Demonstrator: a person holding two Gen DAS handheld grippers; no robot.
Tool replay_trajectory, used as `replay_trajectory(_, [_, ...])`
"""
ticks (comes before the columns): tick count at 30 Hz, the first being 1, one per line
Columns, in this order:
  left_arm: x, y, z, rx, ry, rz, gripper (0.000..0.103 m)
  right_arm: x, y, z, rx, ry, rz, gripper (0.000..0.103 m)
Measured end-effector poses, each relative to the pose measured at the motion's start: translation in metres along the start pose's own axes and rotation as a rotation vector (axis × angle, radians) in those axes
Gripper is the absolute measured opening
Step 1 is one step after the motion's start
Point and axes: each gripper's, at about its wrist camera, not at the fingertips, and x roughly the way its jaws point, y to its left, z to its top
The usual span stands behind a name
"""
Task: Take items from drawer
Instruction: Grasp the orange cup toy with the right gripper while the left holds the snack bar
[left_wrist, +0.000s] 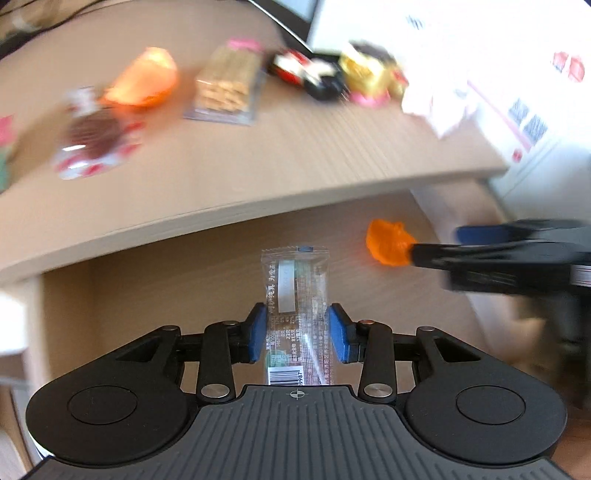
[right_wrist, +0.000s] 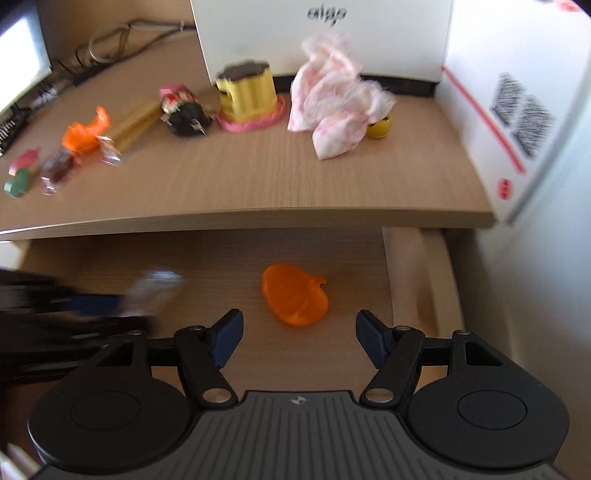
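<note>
The left gripper (left_wrist: 298, 334) has its blue pads pressed against both sides of a clear snack packet (left_wrist: 295, 295), which stands up between them over the open drawer (left_wrist: 207, 266) with its barcode end nearest the camera; the jaws are drawn well in, set only as wide as the packet. The right gripper (right_wrist: 299, 338) hangs over the same drawer with its jaws spread wide and nothing between the pads. Just ahead of its fingertips, on the drawer floor toward the drawer's right wall, lies an orange wrapped sweet (right_wrist: 294, 298), untouched. Above the drawer's back edge runs the wooden desktop (right_wrist: 258, 184), and on it sits a row of things (all somewhat blurred): a small green and pink piece (right_wrist: 20, 173) at the far left, a red and clear packet (right_wrist: 55, 171), another orange wrapper (right_wrist: 85, 133), a pack of crackers (right_wrist: 135, 122), a dark wrapped item (right_wrist: 184, 112), a yellow container on a pink base (right_wrist: 249, 98) and a crumpled pink and white cloth (right_wrist: 336, 105), with a white box (right_wrist: 321, 37) behind them.
</note>
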Motion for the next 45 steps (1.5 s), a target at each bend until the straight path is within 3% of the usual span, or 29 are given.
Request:
replay_trajectory(5, [-0.040, 0.011, -0.014, -0.066, -0.036, -0.009, 0.040, 0.039, 0.011, 0.014, -0.058, 0.024, -0.041, 0.068])
replay_trajectory(10, [-0.044, 0.015, -0.026, -0.115, -0.042, -0.002, 0.040, 0.059, 0.016, 0.022, -0.076, 0.067, -0.037, 0.068])
replay_trajectory(12, [-0.046, 0.018, -0.031, -0.130, -0.039, 0.007, 0.040, 0.060, 0.017, 0.025, -0.070, 0.074, -0.018, 0.059])
replay_trajectory(14, [-0.056, 0.023, -0.039, -0.140, -0.038, 0.014, 0.040, 0.060, 0.020, 0.027, -0.080, 0.092, -0.002, 0.029])
replay_trajectory(17, [-0.062, 0.025, -0.046, -0.147, -0.038, 0.017, 0.040, 0.056, 0.024, 0.027, -0.087, 0.104, 0.011, 0.013])
replay_trajectory(20, [-0.063, 0.025, -0.050, -0.153, -0.039, 0.011, 0.040, 0.048, 0.025, 0.025, -0.088, 0.095, 0.018, 0.005])
replay_trajectory(27, [-0.071, 0.025, -0.055, -0.166, -0.067, 0.014, 0.040, 0.023, 0.023, 0.013, -0.090, 0.064, 0.048, 0.004])
replay_trajectory(32, [-0.075, 0.033, -0.056, -0.227, -0.092, 0.013, 0.040, 0.008, 0.020, 0.001, -0.103, 0.027, 0.076, 0.004])
replay_trajectory(34, [-0.073, 0.035, -0.056, -0.245, -0.091, 0.015, 0.040, 0.007, 0.019, -0.002, -0.093, 0.033, 0.112, 0.006])
replay_trajectory(36, [-0.072, 0.036, -0.056, -0.257, -0.089, 0.013, 0.040, 0.007, 0.022, -0.003, -0.091, 0.045, 0.130, 0.018])
replay_trajectory(38, [-0.071, 0.035, -0.055, -0.258, -0.087, 0.014, 0.040, 0.005, 0.028, -0.005, -0.127, 0.019, 0.114, 0.066])
replay_trajectory(40, [-0.072, 0.034, -0.055, -0.257, -0.082, 0.020, 0.040, 0.002, 0.024, -0.008, -0.152, -0.005, 0.104, 0.072])
replay_trajectory(45, [-0.073, 0.032, -0.056, -0.241, -0.064, 0.032, 0.040, 0.027, 0.027, -0.006, -0.161, 0.079, 0.078, 0.072])
